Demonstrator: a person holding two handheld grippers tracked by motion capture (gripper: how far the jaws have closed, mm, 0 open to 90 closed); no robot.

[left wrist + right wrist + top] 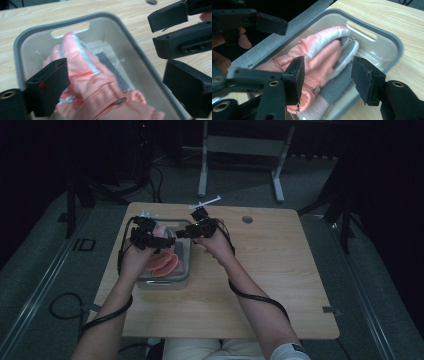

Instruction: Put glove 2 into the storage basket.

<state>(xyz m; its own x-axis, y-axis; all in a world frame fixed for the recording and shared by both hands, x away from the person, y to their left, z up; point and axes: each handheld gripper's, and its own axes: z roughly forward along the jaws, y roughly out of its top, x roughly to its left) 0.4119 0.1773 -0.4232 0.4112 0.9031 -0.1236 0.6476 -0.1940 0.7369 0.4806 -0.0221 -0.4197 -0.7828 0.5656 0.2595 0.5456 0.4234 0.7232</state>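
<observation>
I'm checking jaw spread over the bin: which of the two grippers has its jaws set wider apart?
The left gripper: its jaws stand at opposite sides of its view, spanning the pink glove in the grey bin. The right gripper shows a narrower gap.

The light wooden worktop with rounded corners [280,270] has a round grey cable hole [247,219] near its far edge. Beyond that far edge, a white plastic syringe-like object [207,202] lies at the worktop's rim. A small grey metal bracket [330,309] sticks out from the worktop's right edge. Past the worktop's far side, the white metal legs of another table [202,170] stand on grey carpeted floor [310,180]. A black cable loop [64,306] lies on the floor left of the worktop.
</observation>
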